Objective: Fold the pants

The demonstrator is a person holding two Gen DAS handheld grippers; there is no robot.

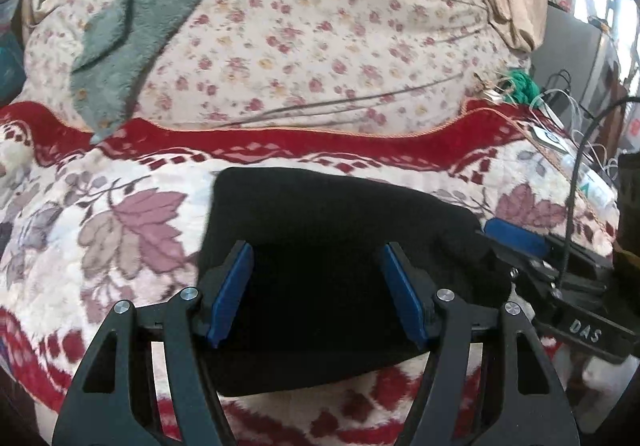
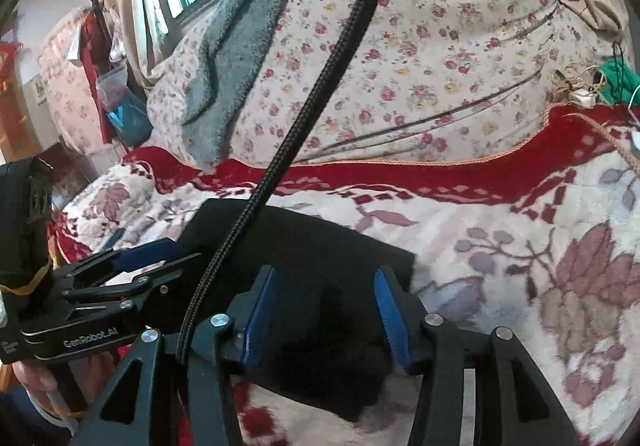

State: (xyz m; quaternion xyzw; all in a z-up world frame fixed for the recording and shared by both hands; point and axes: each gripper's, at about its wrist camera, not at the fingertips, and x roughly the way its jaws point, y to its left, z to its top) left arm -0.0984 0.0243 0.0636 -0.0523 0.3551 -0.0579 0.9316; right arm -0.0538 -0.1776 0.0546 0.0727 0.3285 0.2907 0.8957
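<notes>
Since the black pants point(image 1: 340, 246) already lie as a compact rectangle on the near floral blanket point(image 1: 120, 226), folding looks nearly finished; left gripper point(image 1: 316, 294) and right gripper point(image 2: 324, 310) hover spread, empty.

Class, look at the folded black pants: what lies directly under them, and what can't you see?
The black pants lie on a cream blanket with leaf print and red border. The part of the blanket beneath them is covered, as are the pants' inner folded layers.
</notes>
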